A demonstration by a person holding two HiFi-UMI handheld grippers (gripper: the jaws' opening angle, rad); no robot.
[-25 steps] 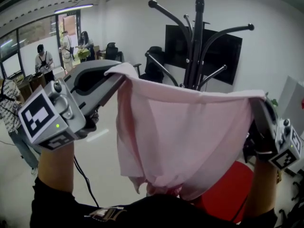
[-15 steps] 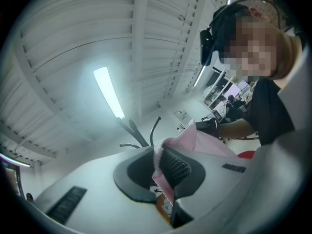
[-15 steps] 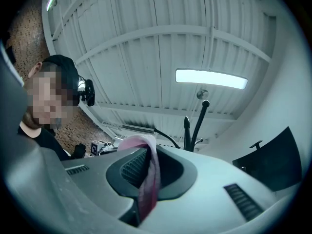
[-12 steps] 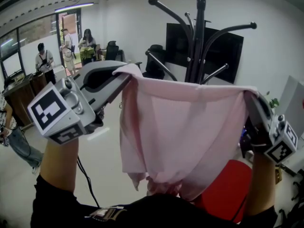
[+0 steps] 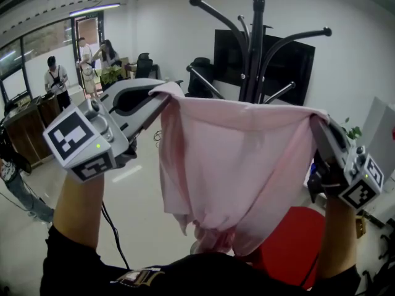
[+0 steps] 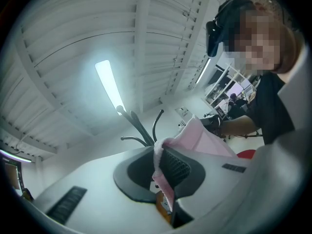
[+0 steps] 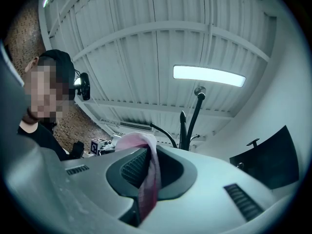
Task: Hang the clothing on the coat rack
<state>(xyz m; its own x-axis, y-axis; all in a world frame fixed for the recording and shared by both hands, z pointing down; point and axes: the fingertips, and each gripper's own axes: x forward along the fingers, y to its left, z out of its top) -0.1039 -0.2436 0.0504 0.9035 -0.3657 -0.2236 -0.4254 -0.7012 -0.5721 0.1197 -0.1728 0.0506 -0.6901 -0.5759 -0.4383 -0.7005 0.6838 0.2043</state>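
L claw [image 5: 159,98] is pinching one top corner of the pink shirt [image 5: 241,165], jaws pressed together on the fabric. In the L gripper view the cloth is running down between the pads. R claw [image 5: 318,127] is doing the same on the other top corner, jaws nearly together w/ a fold of pink cloth squeezed between them. The person's raised arms [image 5: 77,208] are holding both claws up, marker cubes facing the head cam.

Shirt is hanging stretched in the air between the 2 claws. Its top edge is roughly level w/ a slight sag; the rest is draping down in front of the person's chest, w/ the bottom bunching up.

Shirt is sitting in front of the rack [image 5: 254,48] and covering its lower part; can't tell if it's touching the lower hooks. The black pole + curved hooks are sticking up above the shirt's top edge.

Black screen [image 5: 296,66] is hanging on the wall behind the rack. Red seat [image 5: 299,245] is showing below the shirt, on the R side. Ppl [image 5: 55,79] are standing far L near a doorway [image 5: 91,29].
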